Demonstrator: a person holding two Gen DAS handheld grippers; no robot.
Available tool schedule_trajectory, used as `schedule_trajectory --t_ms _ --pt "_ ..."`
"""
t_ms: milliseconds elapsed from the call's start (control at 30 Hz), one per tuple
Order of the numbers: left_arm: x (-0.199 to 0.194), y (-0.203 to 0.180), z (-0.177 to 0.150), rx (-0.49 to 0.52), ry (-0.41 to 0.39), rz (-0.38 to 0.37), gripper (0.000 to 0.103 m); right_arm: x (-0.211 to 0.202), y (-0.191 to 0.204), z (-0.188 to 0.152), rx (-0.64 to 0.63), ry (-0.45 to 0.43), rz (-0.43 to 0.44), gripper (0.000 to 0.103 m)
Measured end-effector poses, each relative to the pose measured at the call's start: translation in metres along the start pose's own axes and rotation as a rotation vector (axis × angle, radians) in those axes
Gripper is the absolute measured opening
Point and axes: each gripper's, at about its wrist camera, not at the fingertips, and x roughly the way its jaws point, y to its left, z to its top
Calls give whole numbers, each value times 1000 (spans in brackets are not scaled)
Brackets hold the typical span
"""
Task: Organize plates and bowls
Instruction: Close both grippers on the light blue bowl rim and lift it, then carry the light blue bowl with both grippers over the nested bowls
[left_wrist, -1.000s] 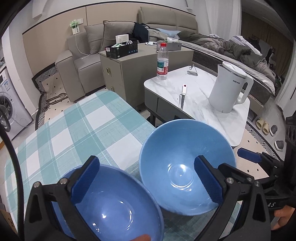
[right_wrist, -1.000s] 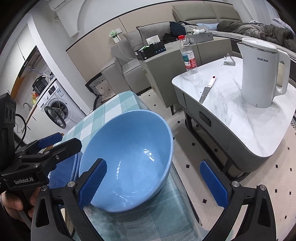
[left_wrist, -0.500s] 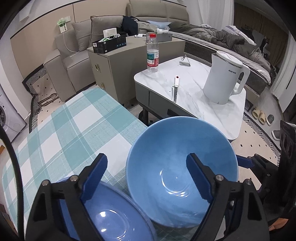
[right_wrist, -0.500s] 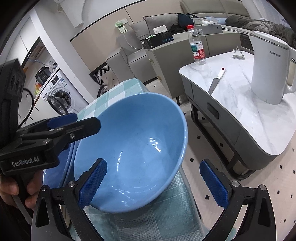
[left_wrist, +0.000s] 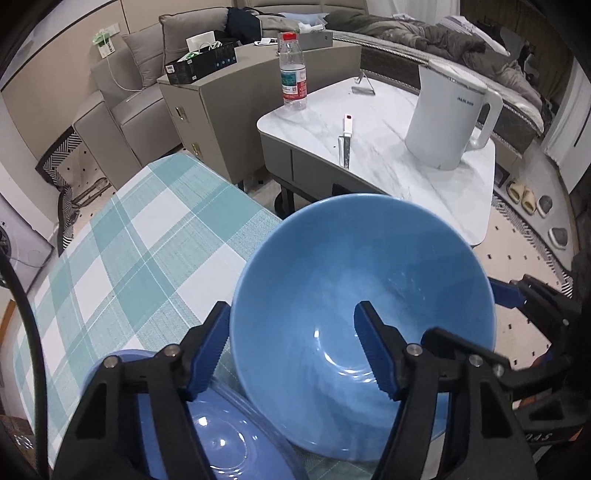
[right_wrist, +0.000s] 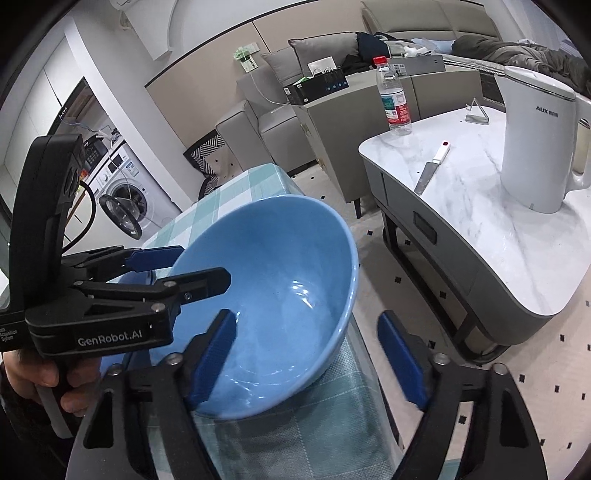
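Observation:
A large light blue bowl (left_wrist: 365, 280) sits tilted at the near corner of the checked table (left_wrist: 147, 236). It also shows in the right wrist view (right_wrist: 280, 280). My left gripper (left_wrist: 291, 350) straddles the bowl's near rim, one finger outside, one inside, the jaws partly closed but still wide. A second, darker blue bowl (left_wrist: 221, 439) lies below it at the left. My right gripper (right_wrist: 306, 362) is open, its left finger inside the bowl, its right finger beyond the rim, off the table's edge.
A marble-topped side table (left_wrist: 388, 158) stands just beyond the checked table with a white kettle (left_wrist: 450, 118), a knife (left_wrist: 345, 142) and a water bottle (left_wrist: 293, 72). A grey cabinet (left_wrist: 236, 88) and sofa stand behind. A washing machine (right_wrist: 122, 188) is at the left.
My left gripper has moved right, from over the darker bowl onto the light bowl's rim, and its jaws have narrowed. My right gripper has also narrowed and come closer to the bowl.

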Motion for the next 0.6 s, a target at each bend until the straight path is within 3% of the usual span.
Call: schedule_trajectory --t_ms 233,600 --pt "0 -1 -1 14 5 22 63 -4 3 -1 -26 -3 -3 61" --pt "0 -4 -2 24 -2 23 58 -10 2 0 -52 -24 -17 52"
